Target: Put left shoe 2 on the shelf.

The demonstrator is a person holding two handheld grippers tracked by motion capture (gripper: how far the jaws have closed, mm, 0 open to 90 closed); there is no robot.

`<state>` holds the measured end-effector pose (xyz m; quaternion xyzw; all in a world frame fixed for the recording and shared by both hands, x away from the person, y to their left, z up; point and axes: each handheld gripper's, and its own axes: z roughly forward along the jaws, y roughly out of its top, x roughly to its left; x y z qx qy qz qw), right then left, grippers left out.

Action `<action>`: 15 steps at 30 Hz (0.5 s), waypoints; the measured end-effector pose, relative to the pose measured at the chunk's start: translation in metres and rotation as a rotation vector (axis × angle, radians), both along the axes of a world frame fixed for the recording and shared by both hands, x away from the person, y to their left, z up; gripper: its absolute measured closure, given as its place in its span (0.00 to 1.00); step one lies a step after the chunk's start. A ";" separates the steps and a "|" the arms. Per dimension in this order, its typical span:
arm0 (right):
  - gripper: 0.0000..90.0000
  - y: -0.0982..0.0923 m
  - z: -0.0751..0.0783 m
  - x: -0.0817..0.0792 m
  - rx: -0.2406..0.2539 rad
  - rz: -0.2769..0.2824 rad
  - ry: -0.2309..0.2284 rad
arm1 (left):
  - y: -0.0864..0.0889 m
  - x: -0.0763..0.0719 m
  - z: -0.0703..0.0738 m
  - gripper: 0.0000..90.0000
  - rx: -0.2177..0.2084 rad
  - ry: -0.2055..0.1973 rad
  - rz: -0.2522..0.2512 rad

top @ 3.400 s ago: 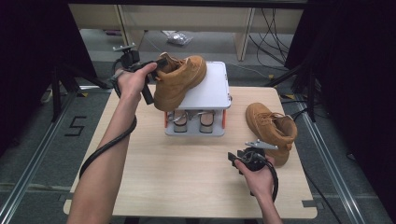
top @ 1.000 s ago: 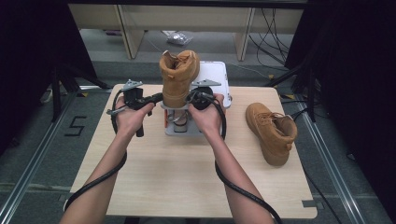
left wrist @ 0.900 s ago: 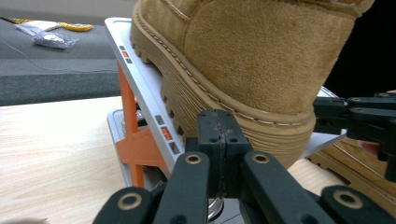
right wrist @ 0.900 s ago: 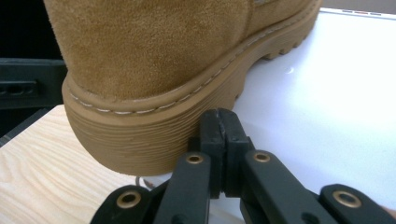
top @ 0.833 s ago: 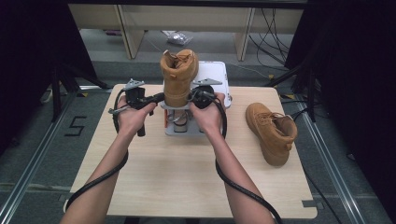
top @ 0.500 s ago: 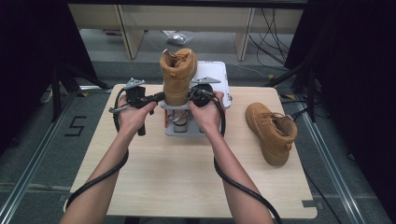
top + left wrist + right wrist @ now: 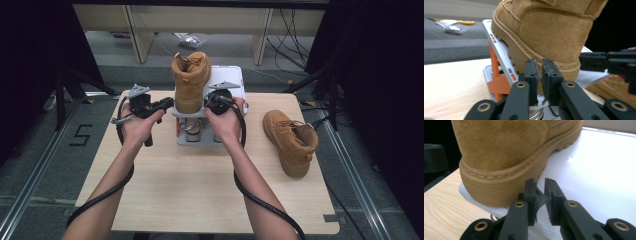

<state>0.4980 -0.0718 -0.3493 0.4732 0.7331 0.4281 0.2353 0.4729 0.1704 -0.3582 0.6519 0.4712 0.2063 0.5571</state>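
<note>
Tan suede boot (image 7: 190,80) stands on the white sloped rack (image 7: 231,79), far centre; our left gripper (image 7: 161,104) and right gripper (image 7: 209,101) flank its heel, jaws just parting narrowly, letting it settle.

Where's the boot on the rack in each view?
High view: boot top centre, heel toward the camera, on the white rack.
Left gripper view: boot upper centre, above the claw.
Right gripper view: boot upper left.
Shared landmark: the rack's white top plate under the sole.
</note>
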 end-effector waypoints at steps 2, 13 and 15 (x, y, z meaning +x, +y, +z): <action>0.82 -0.007 0.002 -0.003 0.003 0.002 0.001 | 0.005 -0.006 -0.001 0.86 0.009 -0.013 0.005; 0.71 -0.051 0.007 -0.017 0.005 -0.018 0.015 | 0.032 -0.035 -0.025 0.67 0.010 -0.024 0.037; 0.71 -0.055 0.008 -0.019 0.014 -0.019 0.026 | 0.035 -0.036 -0.028 0.64 0.007 -0.022 0.043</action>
